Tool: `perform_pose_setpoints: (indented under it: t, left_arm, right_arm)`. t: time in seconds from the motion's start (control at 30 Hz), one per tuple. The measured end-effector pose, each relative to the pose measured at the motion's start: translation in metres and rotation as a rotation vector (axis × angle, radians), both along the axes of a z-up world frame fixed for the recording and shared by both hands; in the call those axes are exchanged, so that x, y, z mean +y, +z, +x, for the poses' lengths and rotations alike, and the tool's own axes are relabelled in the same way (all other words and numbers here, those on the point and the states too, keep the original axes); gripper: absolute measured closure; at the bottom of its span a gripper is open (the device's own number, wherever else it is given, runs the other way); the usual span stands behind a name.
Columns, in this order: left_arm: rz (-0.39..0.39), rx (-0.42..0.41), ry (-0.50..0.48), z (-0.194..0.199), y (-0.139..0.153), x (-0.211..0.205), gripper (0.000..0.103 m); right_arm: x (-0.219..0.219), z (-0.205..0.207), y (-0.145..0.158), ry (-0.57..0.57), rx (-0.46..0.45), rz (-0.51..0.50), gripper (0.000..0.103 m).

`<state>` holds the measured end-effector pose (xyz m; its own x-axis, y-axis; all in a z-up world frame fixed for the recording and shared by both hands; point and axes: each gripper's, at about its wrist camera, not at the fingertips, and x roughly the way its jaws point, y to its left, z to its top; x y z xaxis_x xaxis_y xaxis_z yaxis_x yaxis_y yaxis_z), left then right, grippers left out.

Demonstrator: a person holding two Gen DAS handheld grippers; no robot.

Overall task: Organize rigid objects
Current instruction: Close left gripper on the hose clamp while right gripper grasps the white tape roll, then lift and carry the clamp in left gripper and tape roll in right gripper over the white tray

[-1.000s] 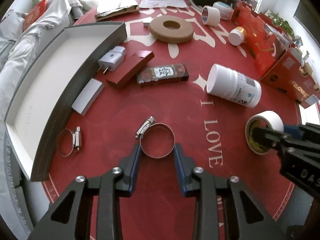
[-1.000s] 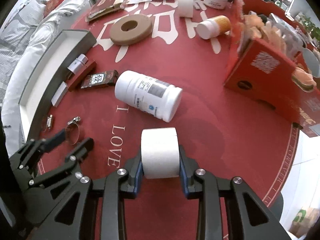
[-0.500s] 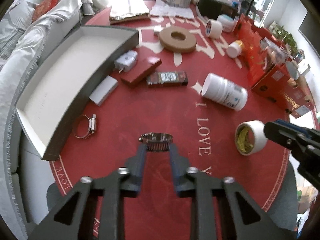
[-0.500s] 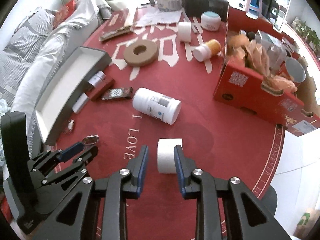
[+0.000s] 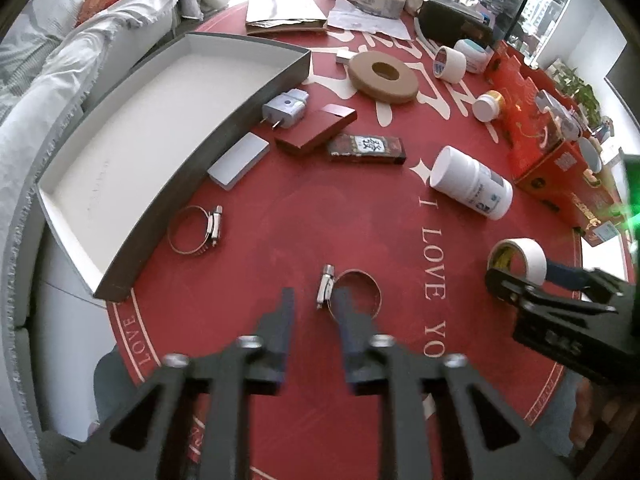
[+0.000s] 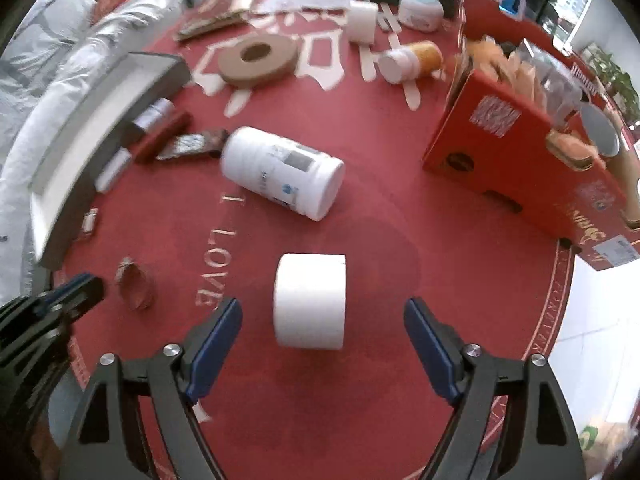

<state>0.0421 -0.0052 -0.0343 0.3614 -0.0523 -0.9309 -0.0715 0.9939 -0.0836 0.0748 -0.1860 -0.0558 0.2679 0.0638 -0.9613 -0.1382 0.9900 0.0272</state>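
Observation:
A steel hose clamp [image 5: 354, 292] lies on the red tablecloth [image 5: 360, 220]. My left gripper [image 5: 315, 306] hovers over it with its jaws opening. Its right fingertip overlaps the clamp's left edge and nothing is between the pads. A second hose clamp [image 5: 194, 230] lies by the grey box [image 5: 224, 132] with the white inside. In the right wrist view a white tape roll [image 6: 310, 300] lies loose between the fingers of my right gripper [image 6: 322, 320], whose jaws are opening wide and stand apart from it. The left gripper [image 6: 86, 290] shows at the left edge beside the clamp [image 6: 134, 284].
A white bottle [image 5: 472, 188] lies on its side mid-table. By the box are a plug [image 5: 286, 106], a red case [image 5: 316, 128], a dark bar [image 5: 366, 148] and a white block [image 5: 238, 160]. A red carton [image 6: 512, 152] stands at right, a brown ring [image 5: 384, 76] at the back.
Half a second ago both grippers were shut, the left on the clamp and the right on the tape roll, both raised. Now both jaws have opened and the two things are free.

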Motion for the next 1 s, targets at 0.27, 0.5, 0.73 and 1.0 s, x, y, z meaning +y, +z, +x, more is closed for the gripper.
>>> perform_pose_setpoints:
  t: [0.27, 0.5, 0.73, 1.0]
  left_arm:
    - [0.089, 0.022, -0.101, 0.021, -0.021, -0.027, 0.036]
    - [0.098, 0.05, -0.108, 0.02, -0.028, -0.034, 0.059]
    - [0.018, -0.017, -0.045, 0.009, 0.01, -0.02, 0.059]
    - [-0.037, -0.227, 0.119, 0.02, 0.125, 0.026, 0.059]
  right_arm:
    - [-0.007, 0.003, -0.01, -0.014, 0.038, 0.009, 0.073]
    - [-0.018, -0.005, 0.005, -0.023, 0.02, 0.035, 0.073]
    - [-0.009, -0.012, 0.046, -0.004, -0.045, 0.089, 0.073]
    - [0.039, 0.013, 0.137, 0.08, -0.194, 0.204, 0.073]
